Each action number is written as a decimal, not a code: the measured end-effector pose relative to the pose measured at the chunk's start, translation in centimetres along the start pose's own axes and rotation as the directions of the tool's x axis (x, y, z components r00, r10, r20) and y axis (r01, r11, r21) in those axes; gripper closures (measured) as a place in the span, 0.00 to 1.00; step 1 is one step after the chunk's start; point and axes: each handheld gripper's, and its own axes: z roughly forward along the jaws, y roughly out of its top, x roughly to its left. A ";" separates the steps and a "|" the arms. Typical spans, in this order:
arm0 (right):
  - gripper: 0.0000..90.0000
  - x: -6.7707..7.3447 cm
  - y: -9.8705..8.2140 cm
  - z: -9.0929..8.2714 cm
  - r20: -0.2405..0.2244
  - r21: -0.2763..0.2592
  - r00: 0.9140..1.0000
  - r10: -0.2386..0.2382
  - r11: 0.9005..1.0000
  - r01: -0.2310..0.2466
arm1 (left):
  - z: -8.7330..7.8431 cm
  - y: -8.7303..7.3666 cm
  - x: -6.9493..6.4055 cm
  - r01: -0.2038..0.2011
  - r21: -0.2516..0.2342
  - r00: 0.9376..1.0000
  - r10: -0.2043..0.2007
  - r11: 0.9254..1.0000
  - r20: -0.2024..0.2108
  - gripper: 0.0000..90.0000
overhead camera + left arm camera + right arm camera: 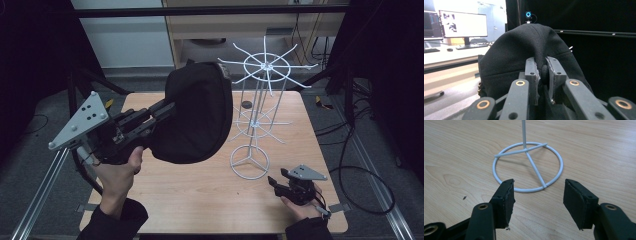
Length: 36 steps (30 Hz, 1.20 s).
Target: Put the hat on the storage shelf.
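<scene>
Right gripper (278, 180) idle by the stand, hat lifted in the left

Nearest, the right gripper rests on the table (200, 200), jaws apart and empty, just short of the white wire stand's (255, 100) ring base. Left gripper (543, 72) is clamped on a fold of the black hat (197, 112), held off the table beside the stand's top spokes. Judged: picked up, hanging it on the stand remains

A small dark round thing (246, 105) lies on the wooden table (200, 200). A computer screen (464, 24) stands far off to the side of the table, with a keyboard (470, 46) just under it.
</scene>
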 end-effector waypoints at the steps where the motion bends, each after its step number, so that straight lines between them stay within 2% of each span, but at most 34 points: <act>1: 0.47 0.0 0.0 0.0 0.000 0.000 1.000 0.000 1.000 0.000 | 0.2 0.1 -0.1 -0.001 -0.002 1.000 0.001 1.000 0.004 0.88; 4: 0.47 0.0 0.0 0.1 0.001 0.001 1.000 -0.003 1.000 0.003 | 0.7 0.4 -0.3 -0.003 0.003 1.000 0.003 1.000 0.010 0.88; 5: 0.47 0.0 0.0 0.1 0.003 0.001 1.000 -0.007 1.000 0.007 | 1.5 0.6 -0.5 -0.004 0.010 1.000 0.004 1.000 0.011 0.88; 9: 0.47 0.1 0.0 0.1 -0.002 0.001 1.000 -0.007 1.000 0.007 | 3.0 0.6 -0.7 -0.002 0.019 1.000 0.001 1.000 0.017 0.88; 11: 0.47 0.0 -0.1 0.2 -0.002 0.002 1.000 -0.008 1.000 0.008 | 3.3 0.6 -0.7 -0.001 0.022 1.000 0.000 1.000 0.020 0.88; 16: 0.47 0.1 0.0 0.2 -0.005 0.004 1.000 -0.010 1.000 0.010 | 4.9 -0.3 -0.4 0.020 0.056 0.999 -0.021 0.998 0.025 0.88; 20: 0.47 0.1 0.0 0.2 -0.007 0.005 1.000 -0.010 1.000 0.010 | 5.5 -1.1 -0.2 0.017 0.079 1.000 -0.018 0.997 0.024 0.87; 24: 0.47 0.2 -0.1 0.3 -0.007 0.006 1.000 -0.013 1.000 0.013 | 5.8 -2.2 0.5 0.039 0.089 0.999 -0.041 0.995 0.019 0.87; 30: 0.47 0.2 -0.1 0.3 -0.008 0.007 1.000 -0.011 1.000 0.011 | 6.0 -3.2 0.8 0.046 0.110 0.999 -0.046 0.993 0.002 0.86; 36: 0.47 0.2 -0.1 0.3 -0.006 0.010 1.000 -0.017 1.000 0.017 | 6.4 -5.0 1.4 0.057 0.156 0.998 -0.054 0.986 -0.022 0.84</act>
